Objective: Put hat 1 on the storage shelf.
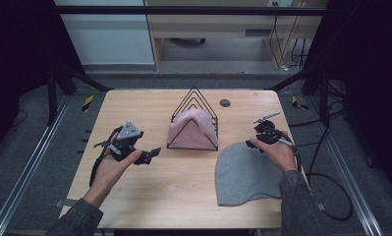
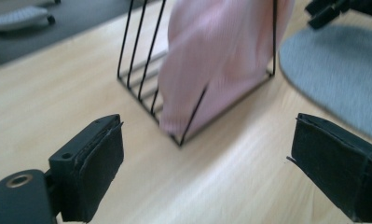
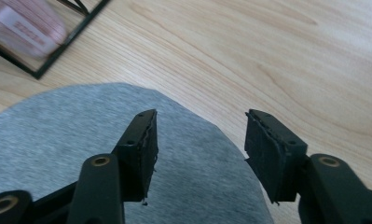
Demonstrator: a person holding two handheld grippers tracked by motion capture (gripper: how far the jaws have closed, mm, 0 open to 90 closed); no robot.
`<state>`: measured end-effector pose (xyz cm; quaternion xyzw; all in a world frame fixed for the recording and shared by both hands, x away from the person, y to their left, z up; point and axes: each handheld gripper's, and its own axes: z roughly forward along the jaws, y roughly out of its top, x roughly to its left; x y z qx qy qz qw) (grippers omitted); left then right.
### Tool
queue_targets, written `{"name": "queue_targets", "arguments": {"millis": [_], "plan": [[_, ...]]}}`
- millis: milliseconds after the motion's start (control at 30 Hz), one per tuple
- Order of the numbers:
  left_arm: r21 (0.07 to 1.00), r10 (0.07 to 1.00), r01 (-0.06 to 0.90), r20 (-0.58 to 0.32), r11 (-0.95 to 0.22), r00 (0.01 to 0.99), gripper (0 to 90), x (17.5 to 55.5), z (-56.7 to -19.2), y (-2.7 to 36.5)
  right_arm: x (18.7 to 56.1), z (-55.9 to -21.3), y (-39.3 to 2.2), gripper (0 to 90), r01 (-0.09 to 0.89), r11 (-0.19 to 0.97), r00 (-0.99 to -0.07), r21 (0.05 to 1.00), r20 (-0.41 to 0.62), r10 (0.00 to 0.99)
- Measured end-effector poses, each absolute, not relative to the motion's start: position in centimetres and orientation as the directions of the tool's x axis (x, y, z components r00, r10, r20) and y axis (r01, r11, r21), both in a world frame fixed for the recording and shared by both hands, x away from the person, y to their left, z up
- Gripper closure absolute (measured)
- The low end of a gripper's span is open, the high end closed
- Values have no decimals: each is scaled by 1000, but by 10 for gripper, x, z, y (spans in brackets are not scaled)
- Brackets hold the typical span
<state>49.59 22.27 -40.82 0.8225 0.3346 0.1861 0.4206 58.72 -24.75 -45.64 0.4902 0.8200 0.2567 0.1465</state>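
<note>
Where the table's [image 1: 183,196] near edge meets the right corner, a grey hat [image 1: 245,177] lies flat, and the right gripper [image 1: 267,133] hovers over its far edge with jaws about half open and nothing between them. Toward the left edge, the left gripper [image 1: 147,156] has its jaws wide apart and empty, aimed at the wire rack [image 1: 193,123]. At mid-table, the rack holds a pink hat [image 1: 191,129]. Beyond it, near the far edge, sits a small dark disc [image 1: 225,103].
</note>
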Motion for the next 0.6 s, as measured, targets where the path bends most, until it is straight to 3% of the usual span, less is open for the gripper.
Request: {"name": "queue_targets", "arguments": {"millis": [200, 500, 600], "plan": [[798, 716, 440, -14, -413, 698, 86, 468, -438, 246, 588, -465, -256, 474, 749, 388, -469, 538, 16, 883], [764, 731, 459, 24, -453, 682, 86, 443, -448, 265, 585, -477, -262, 499, 767, 381, -460, 516, 28, 887], [767, 748, 470, 19, -436, 663, 87, 445, -449, 269, 583, -476, -263, 594, 763, 393, -470, 513, 23, 882]]}}
